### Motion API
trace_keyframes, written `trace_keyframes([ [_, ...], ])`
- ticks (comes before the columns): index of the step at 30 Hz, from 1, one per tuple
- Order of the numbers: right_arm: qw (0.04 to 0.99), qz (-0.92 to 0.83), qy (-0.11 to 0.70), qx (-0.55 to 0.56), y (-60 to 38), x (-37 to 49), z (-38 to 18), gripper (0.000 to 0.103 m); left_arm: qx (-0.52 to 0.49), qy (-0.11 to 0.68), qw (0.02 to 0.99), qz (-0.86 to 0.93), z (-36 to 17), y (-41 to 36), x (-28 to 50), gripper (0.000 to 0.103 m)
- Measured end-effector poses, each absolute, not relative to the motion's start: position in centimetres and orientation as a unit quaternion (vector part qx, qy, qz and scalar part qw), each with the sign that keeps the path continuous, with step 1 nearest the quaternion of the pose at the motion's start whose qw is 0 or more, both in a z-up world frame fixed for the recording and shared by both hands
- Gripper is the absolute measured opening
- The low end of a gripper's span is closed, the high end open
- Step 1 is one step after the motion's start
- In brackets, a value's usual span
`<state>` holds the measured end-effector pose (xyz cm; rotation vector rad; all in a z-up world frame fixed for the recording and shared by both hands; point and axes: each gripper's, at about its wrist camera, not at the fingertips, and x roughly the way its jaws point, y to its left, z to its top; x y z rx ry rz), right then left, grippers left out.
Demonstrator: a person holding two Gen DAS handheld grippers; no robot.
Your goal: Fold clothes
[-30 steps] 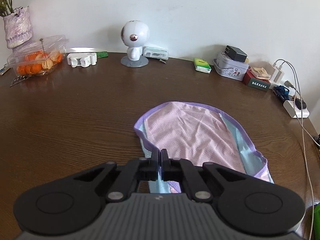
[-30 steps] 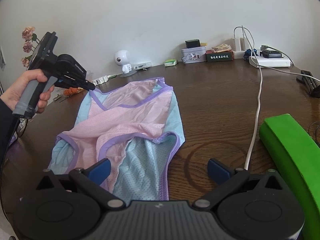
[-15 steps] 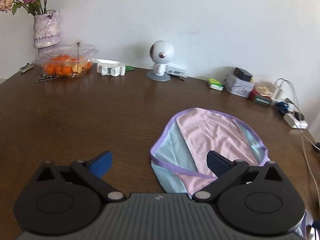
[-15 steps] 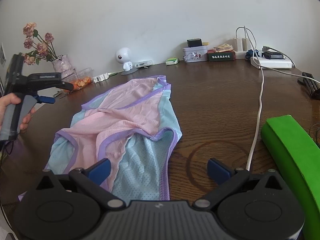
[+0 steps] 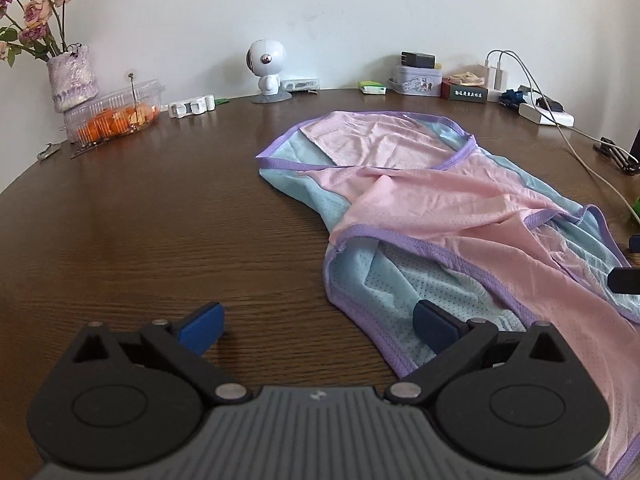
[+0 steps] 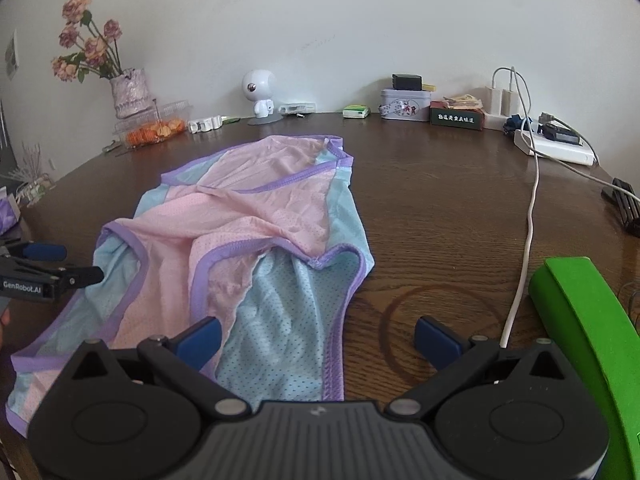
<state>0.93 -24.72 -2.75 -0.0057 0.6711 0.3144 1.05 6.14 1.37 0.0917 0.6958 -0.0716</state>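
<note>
A pink and pale-blue mesh garment (image 6: 248,240) with purple trim lay crumpled and partly folded on the dark wooden table (image 6: 440,200), its pink panel doubled over the blue lower part. The left gripper (image 5: 316,322) hovered low over the table at the garment's near edge with its fingers spread wide and nothing between them — one blue fingertip (image 5: 202,322) above bare wood, the other over the blue mesh hem. In the right wrist view that same gripper showed at the garment's left side (image 6: 60,266), again gripping nothing. The right gripper (image 6: 318,338) was likewise wide open and empty, one pad (image 6: 200,338) over the cloth, the other over the table beside a white cable (image 6: 528,240). A green block (image 6: 588,340) sat at the right edge, just beside the cable. Along the far wall stood a white round-headed robot figure (image 5: 266,70), a vase of dried roses (image 5: 72,76), a clear box of oranges (image 5: 114,114), a small tin (image 5: 416,78) and a white power strip (image 6: 556,148) with chargers plugged in — all well apart from the garment.
</note>
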Motion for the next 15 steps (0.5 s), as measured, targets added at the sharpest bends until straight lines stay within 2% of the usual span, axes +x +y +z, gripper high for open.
trace_keyframes([
  [6, 0.915, 0.18, 0.361, -0.017, -24.3, 2.5, -1.6, 0.103, 0.025, 0.346, 0.937, -0.042, 1.0, 6.8, 1.0, 0.102],
  [9, 0.906, 0.203, 0.372, -0.006, -24.4, 4.0, -0.3, 0.099, 0.025, 0.346, 0.937, -0.042, 1.0, 6.8, 1.0, 0.102],
  [15, 0.918, 0.21, 0.337, -0.002, -23.1, 14.4, 5.4, 0.101, 0.024, 0.346, 0.937, -0.042, 1.0, 6.9, 1.1, 0.102],
])
